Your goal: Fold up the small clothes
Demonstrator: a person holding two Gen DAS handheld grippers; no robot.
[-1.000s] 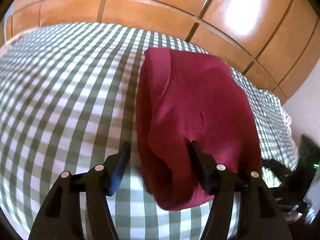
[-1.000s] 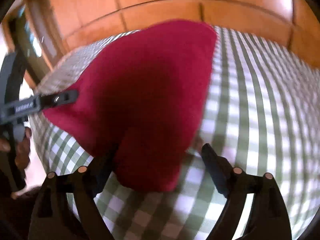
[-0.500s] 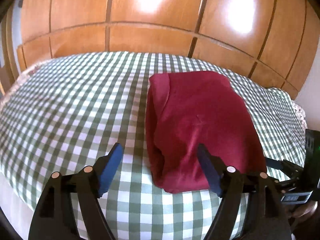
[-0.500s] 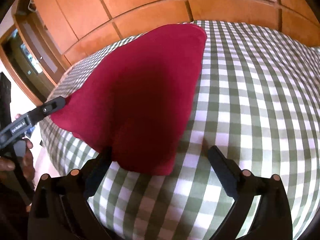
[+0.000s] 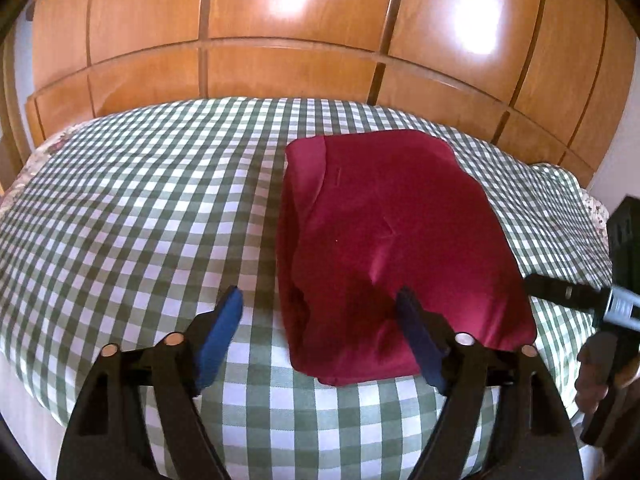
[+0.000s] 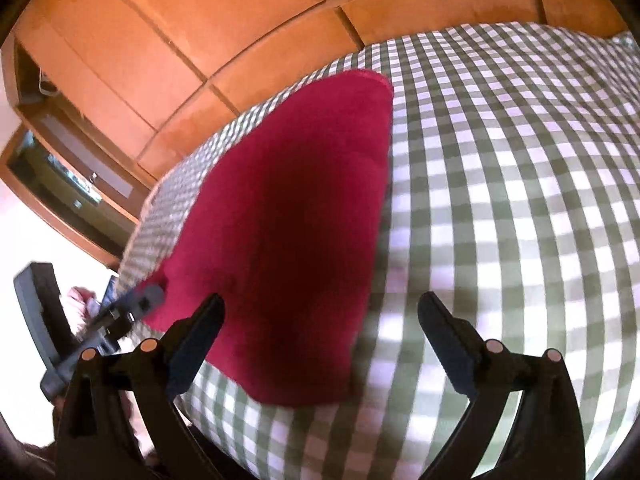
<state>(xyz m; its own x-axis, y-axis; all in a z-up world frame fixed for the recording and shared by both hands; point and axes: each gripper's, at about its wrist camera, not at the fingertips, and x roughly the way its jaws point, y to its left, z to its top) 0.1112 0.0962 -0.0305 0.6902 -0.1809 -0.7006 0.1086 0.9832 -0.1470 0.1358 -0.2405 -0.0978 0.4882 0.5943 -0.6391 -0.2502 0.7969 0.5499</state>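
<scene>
While the red garment [image 5: 384,248] lies folded into a thick rectangle on the green-and-white checked bedspread [image 5: 132,208], both tongs hang above it with nothing in their grip. Left gripper [image 5: 320,312]: its blue-padded jaws have just been opening and now stand wide, one finger over bare check, the other over the garment's near edge, neither pad pressing the cloth. Right gripper [image 6: 320,316]: also spread wide, its jaws having just been opening too, clear of the fabric, with the garment's near corner showing between them and the bedspread to the right. From the left wrist view the fold looks tidy, a narrow flap running down its left side and a small crease near the middle. The garment sits right of the bed's centre, close to the near edge. Behind the bed rises a panelled wooden headboard [image 5: 288,72], glossy with two bright reflections. The right wrist picture is blurred, so fine detail on the cloth is lost there.
</scene>
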